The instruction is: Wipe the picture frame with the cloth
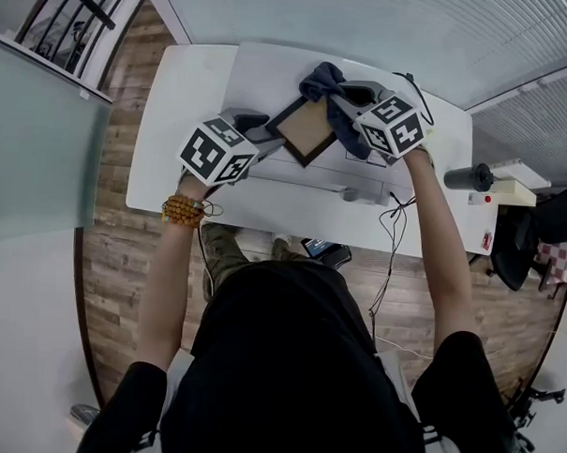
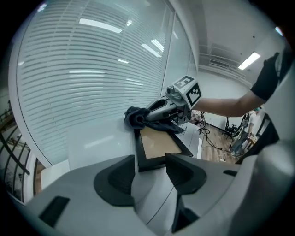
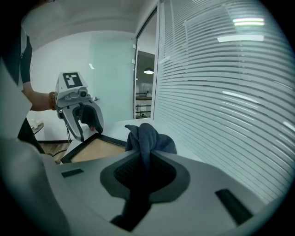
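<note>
A black picture frame [image 1: 304, 129] with a tan panel is held tilted over the white table [image 1: 175, 122]. My left gripper [image 1: 267, 136] is shut on the frame's near edge, which sits between the jaws in the left gripper view [image 2: 150, 162]. My right gripper [image 1: 338, 94] is shut on a dark blue cloth [image 1: 324, 83]. The cloth [image 2: 137, 117] lies bunched against the frame's far corner and drapes along its far edge. In the right gripper view the cloth [image 3: 148, 137] stands up from the closed jaws, with the frame [image 3: 92, 148] and the left gripper [image 3: 81, 115] behind it to the left.
Window blinds [image 3: 230, 92] run along the table's far side. Black cables [image 1: 395, 212] trail over the table's right front edge. A dark cylinder [image 1: 468, 176] and a white box [image 1: 515, 189] lie at the right end. A black chair [image 1: 536, 241] stands further right.
</note>
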A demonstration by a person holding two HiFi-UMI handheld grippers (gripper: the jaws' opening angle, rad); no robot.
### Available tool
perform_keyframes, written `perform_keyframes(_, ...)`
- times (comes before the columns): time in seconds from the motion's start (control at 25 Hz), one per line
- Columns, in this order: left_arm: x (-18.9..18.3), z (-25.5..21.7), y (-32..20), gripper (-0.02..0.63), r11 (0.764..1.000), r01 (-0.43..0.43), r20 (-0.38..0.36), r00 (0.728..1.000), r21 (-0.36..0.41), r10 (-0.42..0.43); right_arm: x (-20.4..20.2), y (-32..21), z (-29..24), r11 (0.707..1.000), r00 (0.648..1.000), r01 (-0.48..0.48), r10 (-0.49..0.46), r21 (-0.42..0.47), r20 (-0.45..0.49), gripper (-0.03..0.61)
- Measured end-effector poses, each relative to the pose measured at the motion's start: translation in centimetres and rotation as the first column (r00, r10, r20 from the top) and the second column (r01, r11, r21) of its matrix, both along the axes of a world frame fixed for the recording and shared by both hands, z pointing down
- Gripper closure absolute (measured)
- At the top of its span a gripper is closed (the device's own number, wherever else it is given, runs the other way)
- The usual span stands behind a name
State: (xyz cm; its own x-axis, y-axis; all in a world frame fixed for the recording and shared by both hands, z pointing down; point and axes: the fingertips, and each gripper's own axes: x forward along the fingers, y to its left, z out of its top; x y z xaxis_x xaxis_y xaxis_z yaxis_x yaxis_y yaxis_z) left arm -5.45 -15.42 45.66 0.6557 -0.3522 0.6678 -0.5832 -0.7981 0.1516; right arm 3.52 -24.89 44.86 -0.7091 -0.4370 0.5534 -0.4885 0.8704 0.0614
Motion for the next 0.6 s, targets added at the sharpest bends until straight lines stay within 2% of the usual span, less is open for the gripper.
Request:
perform_keyframes(0.08, 0.2, -0.2, 1.0, 0.394, 0.997, -0.007, 0.007, 1.000, 0.075, 0.007, 0.1, 0.3, 0.0, 0.999, 0.999, -0.042, 0.042, -0.003, -0.005, 0.549)
perform_keyframes(0.2, 1.4, -0.3, 3.2, 0.237, 0.991, -0.034, 0.015, 0.999, 0.132, 0.032, 0.2, 0.9, -0.1, 0.993, 0.993, -0.117, 0.117, -0.021, -0.010, 0.549)
perform_keyframes(0.28, 2.0, -0.2, 4.0, 0.185, 0.990, -0.041, 0.006, 0.999, 0.137, 0.041, 0.5, 1.4, -0.1, 0.987, 0.988, -0.157, 0.157, -0.025, -0.012, 0.549)
perform_keyframes(0.48, 2.3, -0.8, 4.1, 0.132, 0.992, 0.002, -0.054, 0.999, 0.129, 0.005, 0.9, 2.4, 0.0, 0.975, 0.976, -0.219, 0.219, -0.041, -0.013, 0.549)
perform_keyframes(0.6, 2.0, 0.3, 4.7, 0.132, 0.991, -0.031, 0.023, 0.999, 0.131, 0.028, 1.0, 2.8, 0.0, 0.965, 0.966, -0.257, 0.256, -0.051, -0.017, 0.549)
